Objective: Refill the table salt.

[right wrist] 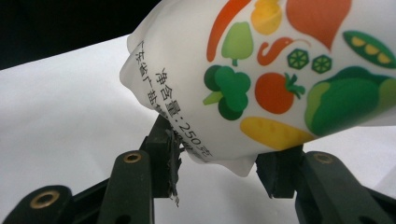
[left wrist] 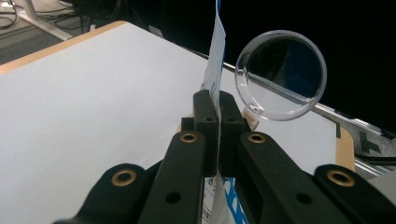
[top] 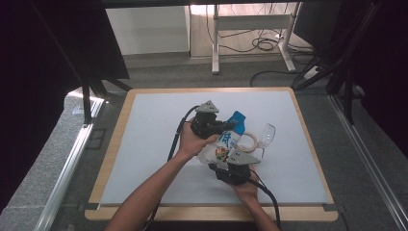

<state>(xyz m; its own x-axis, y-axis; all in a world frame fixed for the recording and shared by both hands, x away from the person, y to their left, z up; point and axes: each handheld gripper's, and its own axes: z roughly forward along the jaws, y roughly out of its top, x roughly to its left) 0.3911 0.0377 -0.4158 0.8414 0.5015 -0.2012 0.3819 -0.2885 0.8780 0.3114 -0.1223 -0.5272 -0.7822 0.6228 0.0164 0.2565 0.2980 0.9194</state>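
A white mat [top: 159, 144] covers the wooden-edged bench [top: 115, 144]. Beyond it, on the grey floor [top: 43, 159], stands a white metal desk frame [top: 250, 21] with black cables [top: 264, 44] coiled beneath.

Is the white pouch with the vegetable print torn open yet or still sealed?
Cannot tell. The white vegetable-print pouch is gripped at both ends: left gripper on its blue-and-white top edge, right gripper on its bottom.

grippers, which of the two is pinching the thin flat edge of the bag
The left gripper: its jaws are shut on the flat sealed edge of the bag. The right gripper holds the bag's bulging bottom end with its jaws spread wider.
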